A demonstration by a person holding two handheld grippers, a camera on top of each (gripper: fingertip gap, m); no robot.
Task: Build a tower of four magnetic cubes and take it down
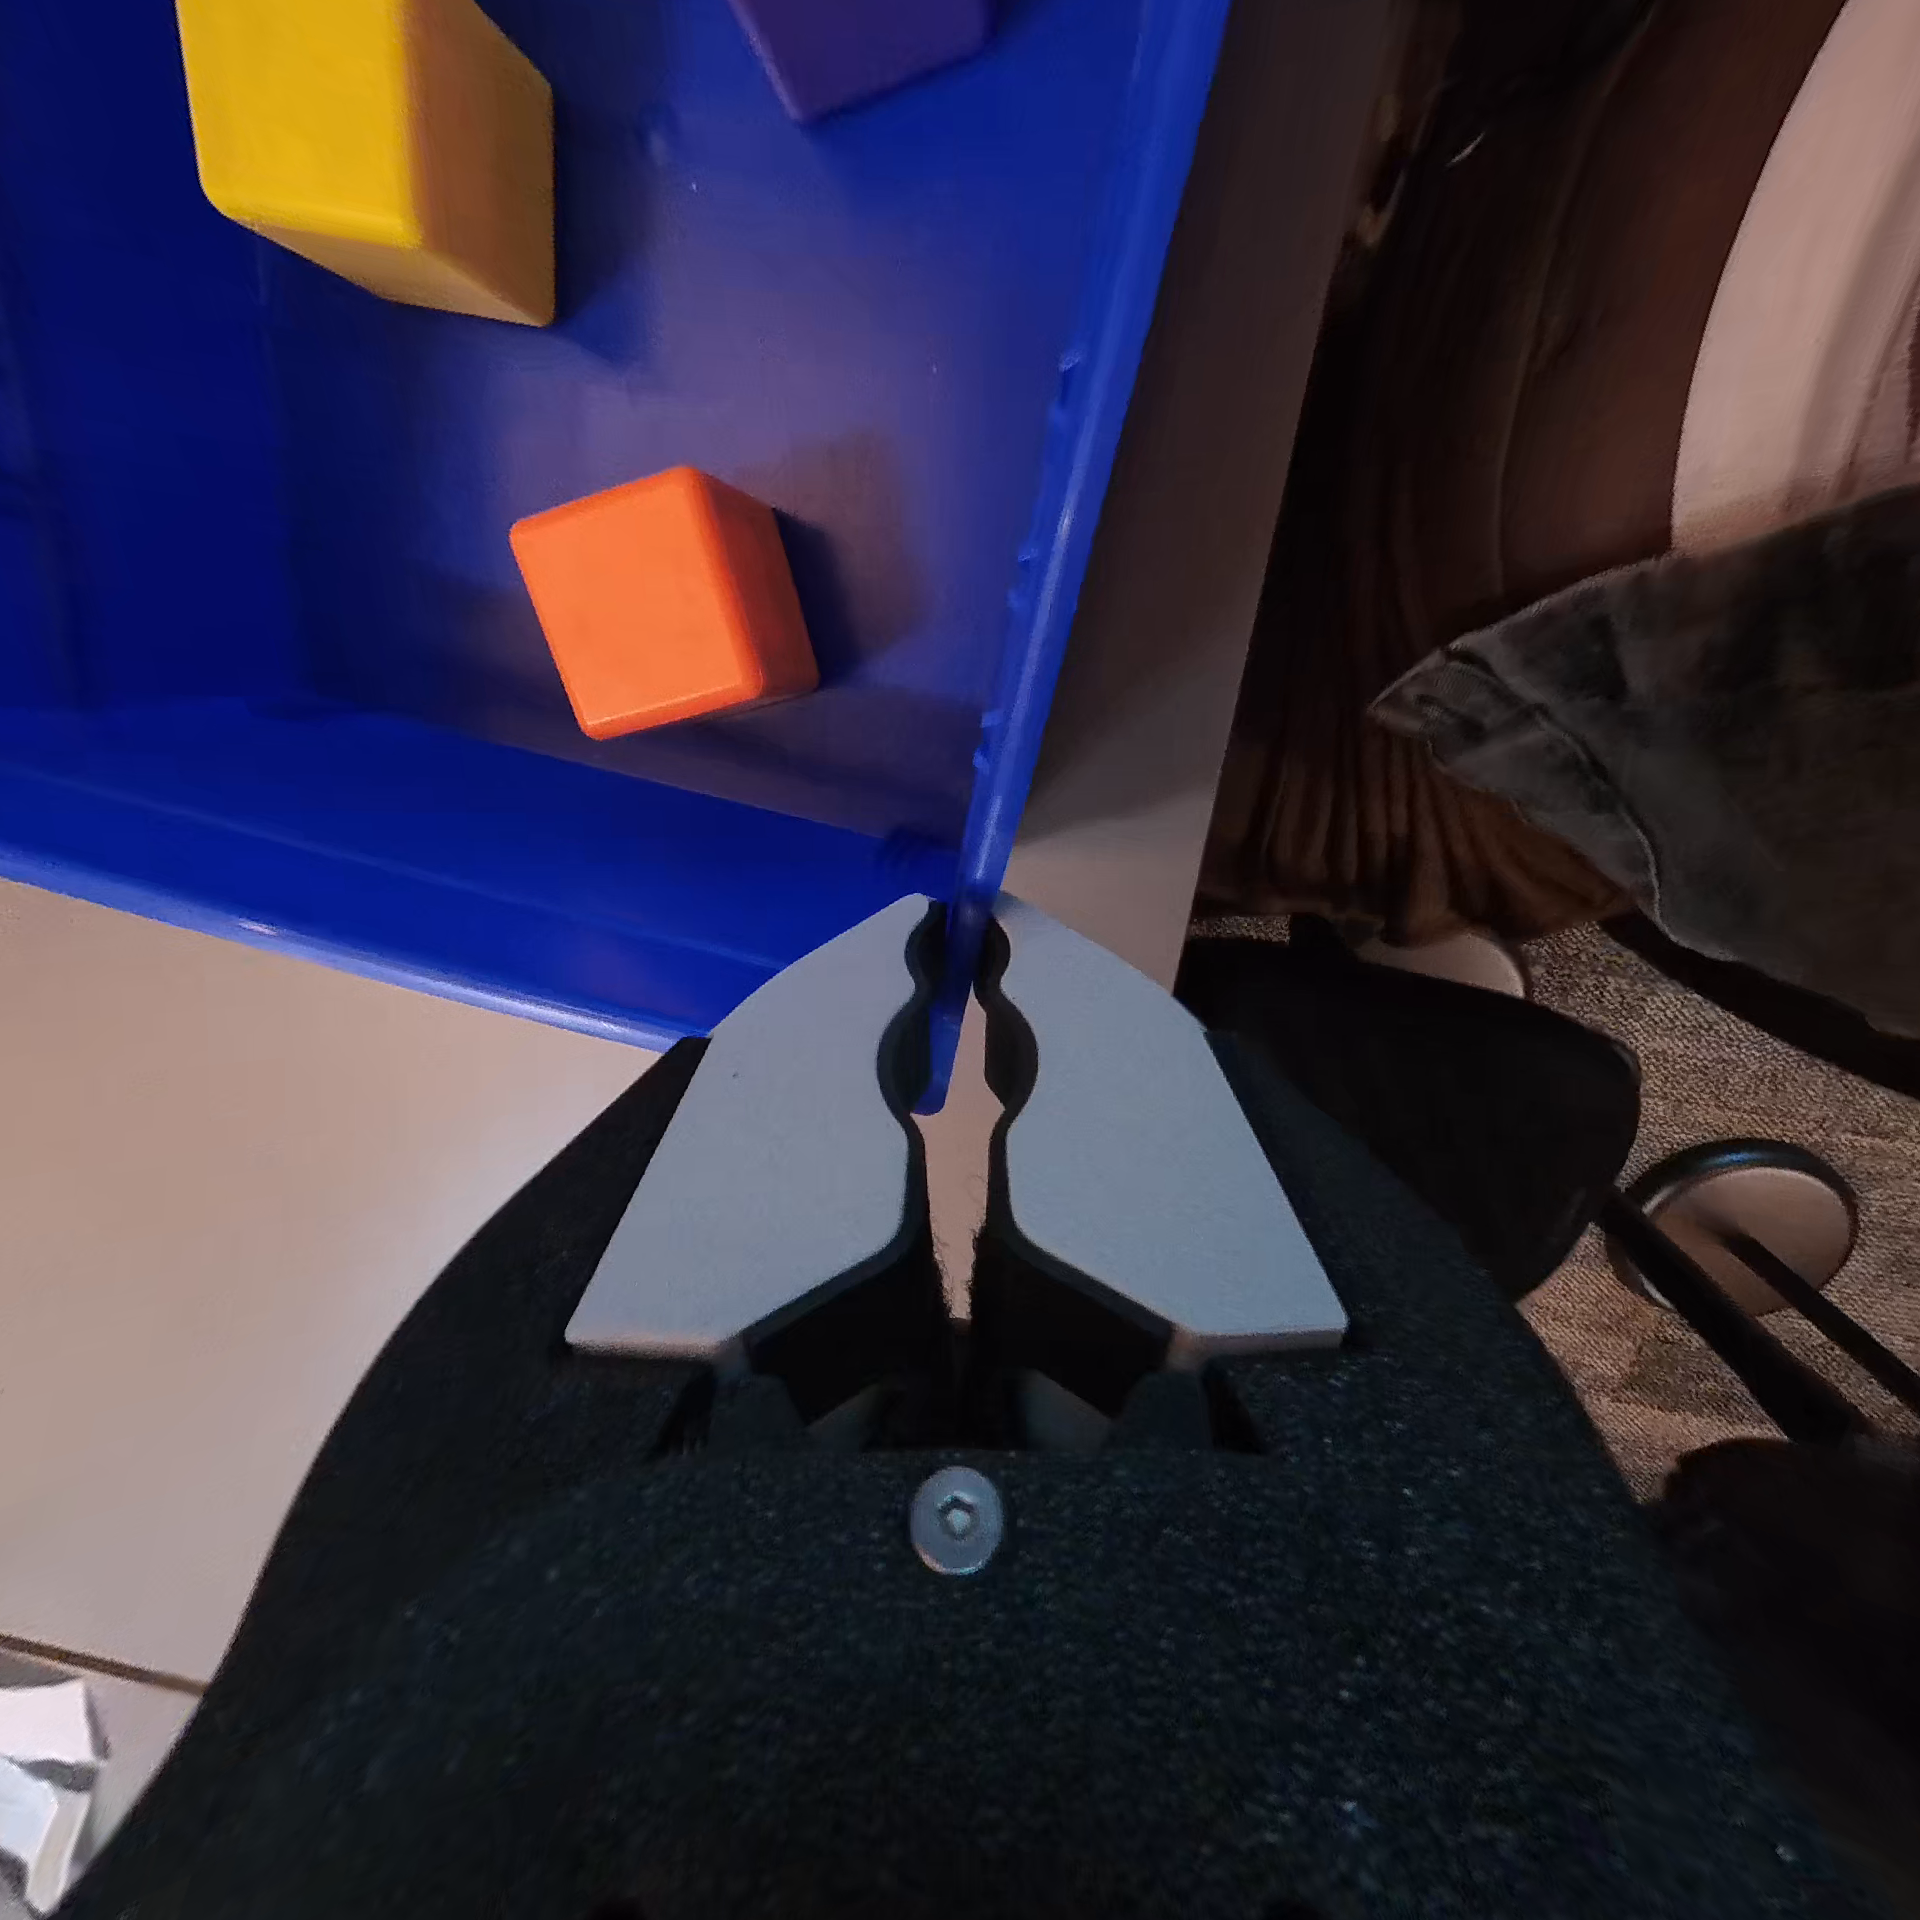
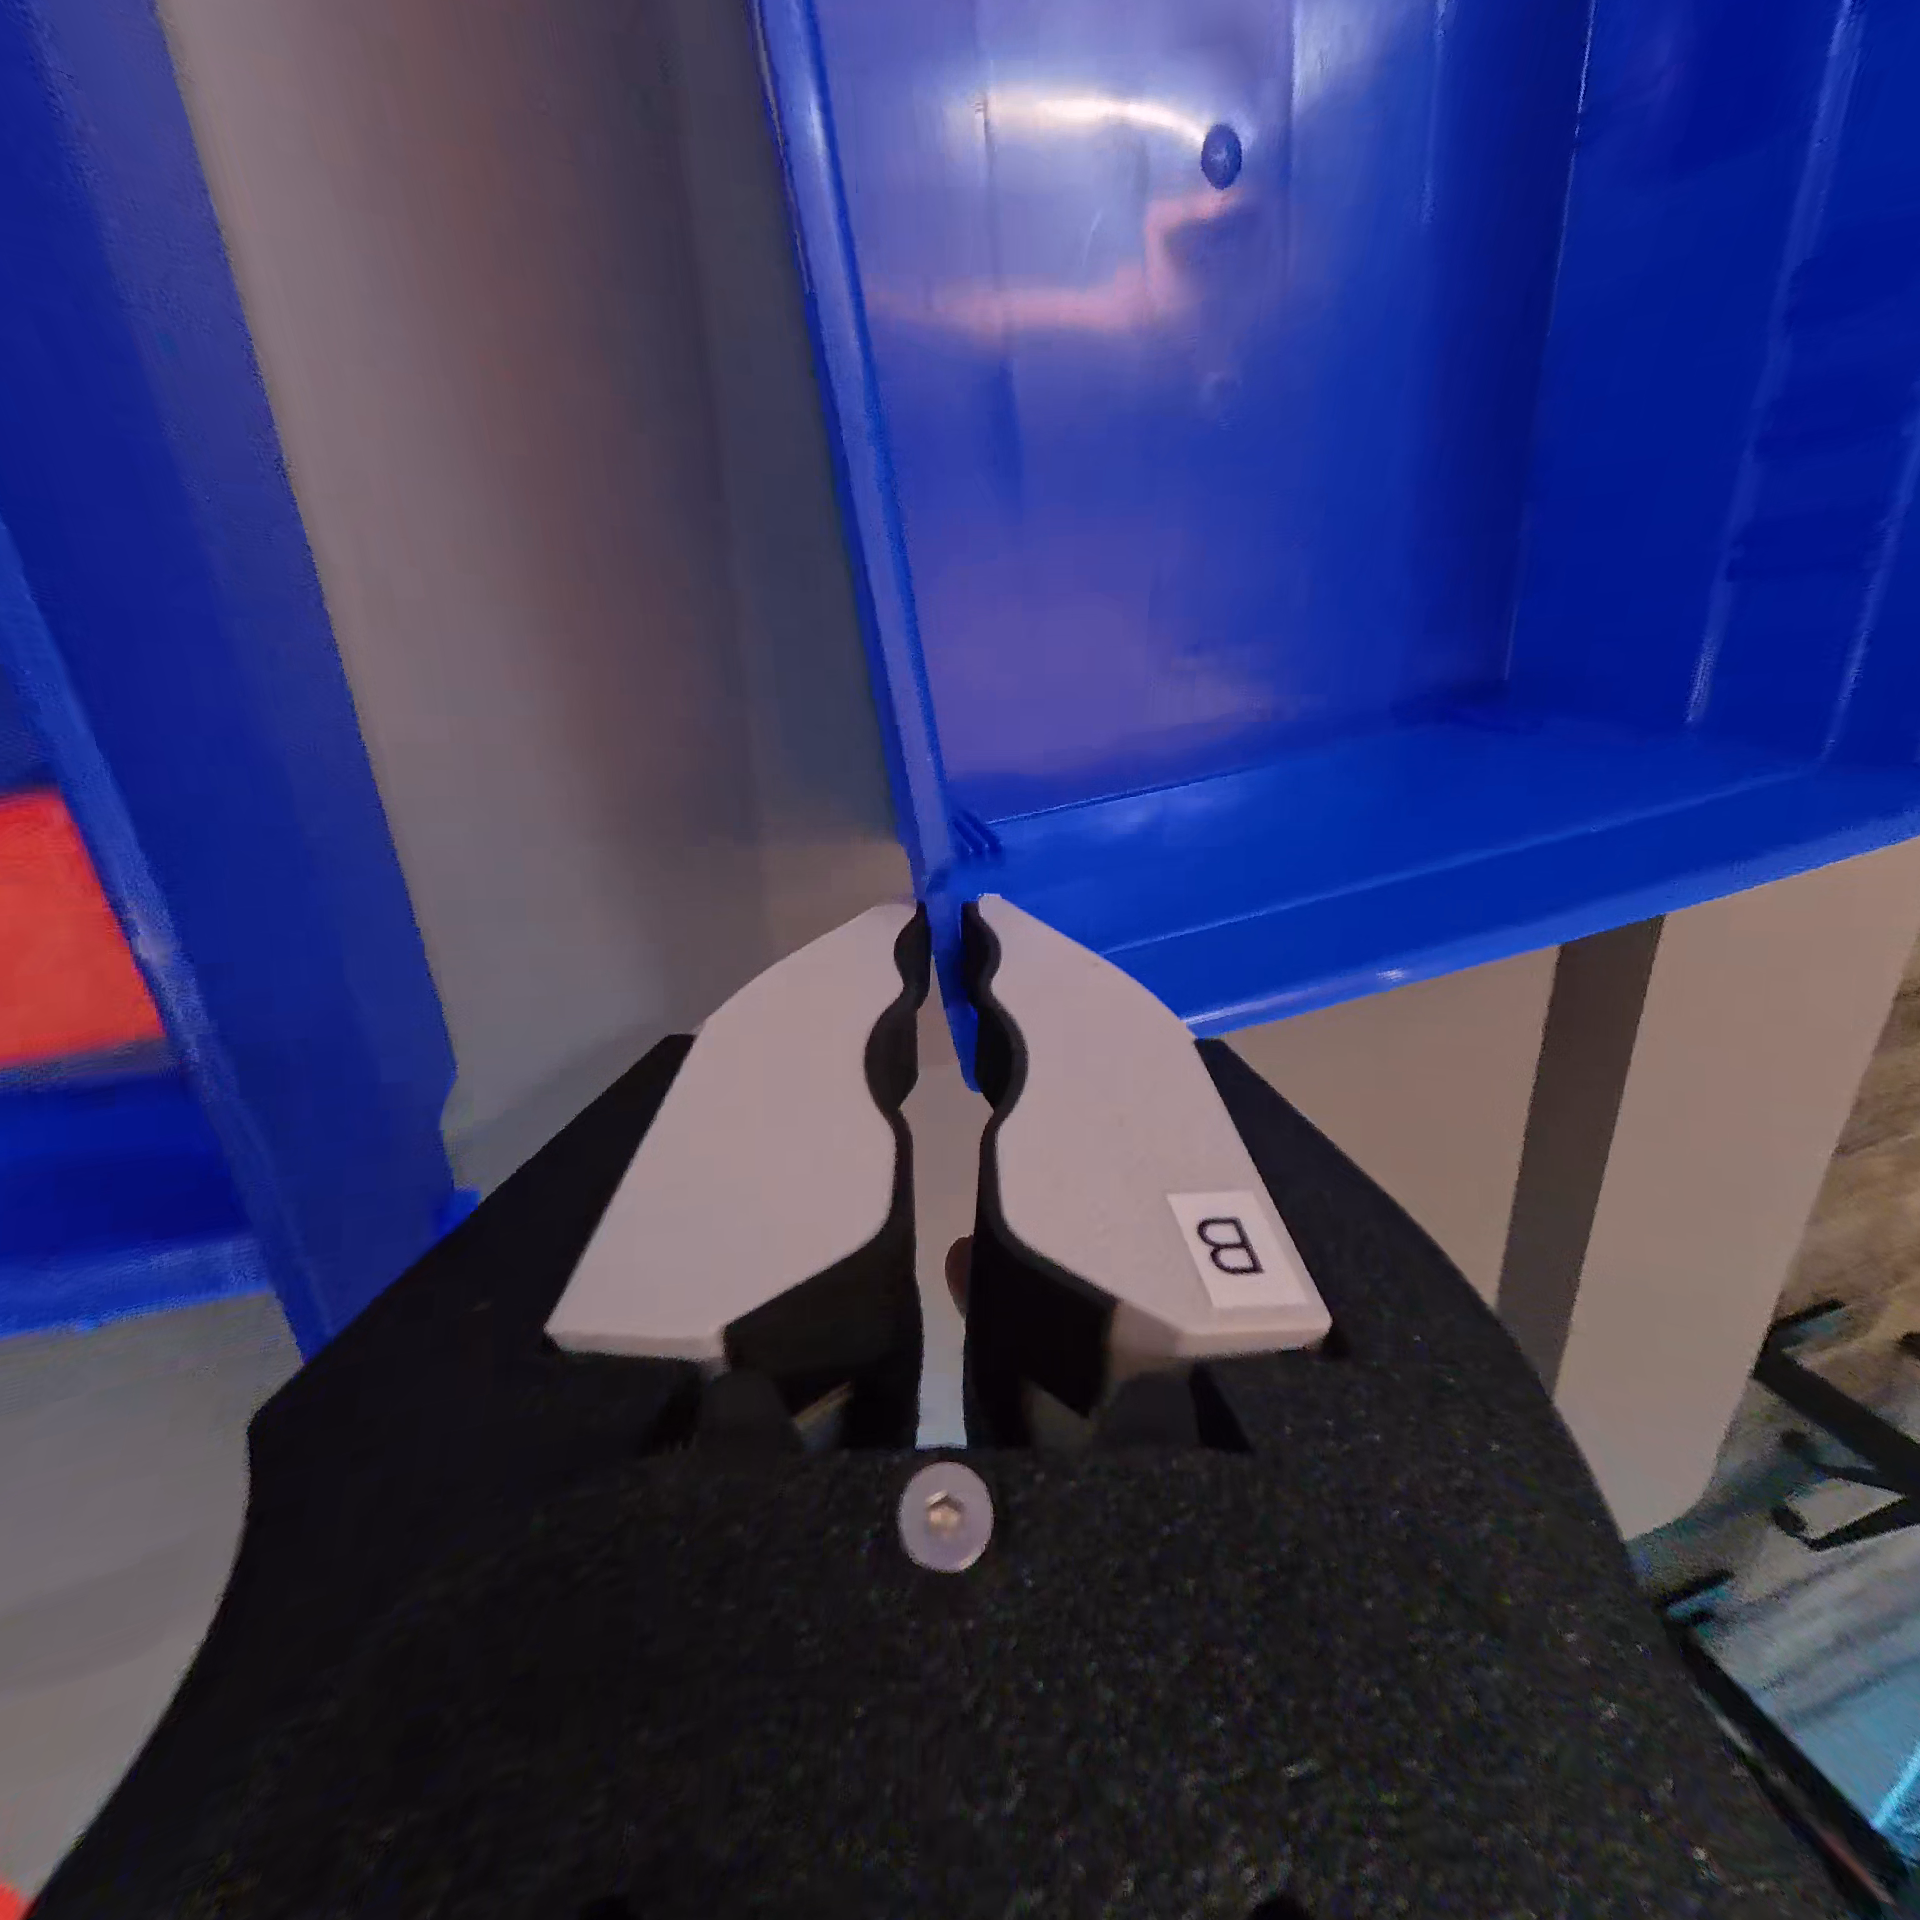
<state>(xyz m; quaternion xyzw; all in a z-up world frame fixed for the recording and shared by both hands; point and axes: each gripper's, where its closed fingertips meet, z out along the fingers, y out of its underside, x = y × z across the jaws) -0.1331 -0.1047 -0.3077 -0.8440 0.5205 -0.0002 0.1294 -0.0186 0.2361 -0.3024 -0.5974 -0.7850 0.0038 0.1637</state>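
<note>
left gripper (image 1: 957, 997): jaws narrow, clamped on the corner rim of a blue plastic tray (image 1: 1049, 582); both dark pads press against the thin wall edge.
right gripper (image 2: 943, 997): jaws narrow, clamped on the corner rim of a second blue plastic bin (image 2: 1351, 831); pads press on the wall from both sides.
blue plastic tray: sits on a pale worktop (image 1: 260, 1195), near its edge; holds the cubes.
orange cube (image 1: 660, 597): on the tray floor, near the gripped corner, not touching the walls, turned at an angle to them.
yellow cube (image 1: 364, 145): farther in on the tray floor, well apart from the orange one, partly cut off by the top of the left wrist view.
purple cube (image 1: 862, 47): at the far end of the tray, only its lower part in view.
fourth cube: cannot tell where it is.
tower: cubes lie apart, none stacked.
blue plastic bin: its interior shows only glossy bare floor with light reflections.
left edge of right wrist view: more blue plastic (image 2: 208, 727) with a red-orange patch (image 2: 62, 914) behind it, blurred; cannot tell what it is.
off the worktop: dark cloth (image 1: 1714, 727) and carpeted floor (image 1: 1714, 1091) to the right.
</note>
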